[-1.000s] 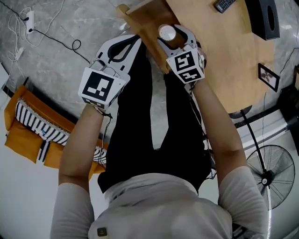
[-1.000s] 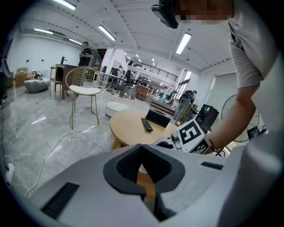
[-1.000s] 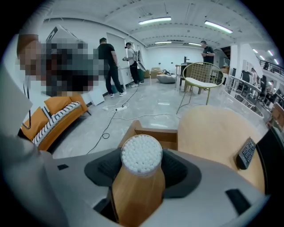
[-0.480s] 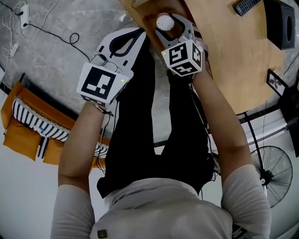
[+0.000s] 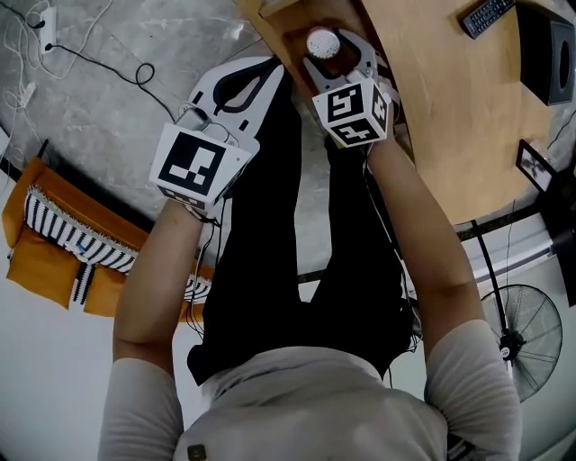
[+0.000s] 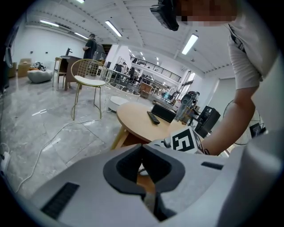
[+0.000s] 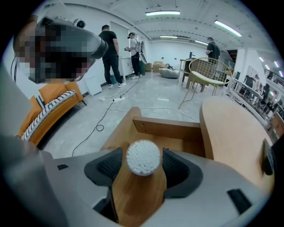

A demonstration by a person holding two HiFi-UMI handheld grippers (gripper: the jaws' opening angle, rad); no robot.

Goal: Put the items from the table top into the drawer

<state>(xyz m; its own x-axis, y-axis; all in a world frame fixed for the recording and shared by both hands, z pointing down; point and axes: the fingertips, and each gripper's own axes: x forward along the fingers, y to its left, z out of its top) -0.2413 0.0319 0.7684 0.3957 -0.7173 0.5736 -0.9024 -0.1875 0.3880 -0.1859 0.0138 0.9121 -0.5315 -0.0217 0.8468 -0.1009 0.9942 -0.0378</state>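
My right gripper [image 5: 328,49] is shut on a wooden brush with a round white bristle head [image 5: 322,42]. It holds the brush over the open wooden drawer [image 5: 286,25] under the table edge. In the right gripper view the bristle head [image 7: 143,157] points up between the dark pads of the right gripper [image 7: 143,167], and the drawer [image 7: 165,129] lies just beyond. My left gripper [image 5: 268,68] hangs to the left of the drawer, over the floor, shut with nothing in it. The left gripper [image 6: 142,150] shows its jaws met at the tips.
The round wooden table [image 5: 441,108] carries a remote [image 5: 486,16], a black box [image 5: 549,45] and a small picture frame [image 5: 537,165]. A standing fan [image 5: 526,347] is at the right. An orange seat with a striped cushion [image 5: 54,243] and floor cables [image 5: 99,67] are at the left.
The right gripper with the brush has moved a little forward over the drawer. The left gripper has stayed shut beside it.
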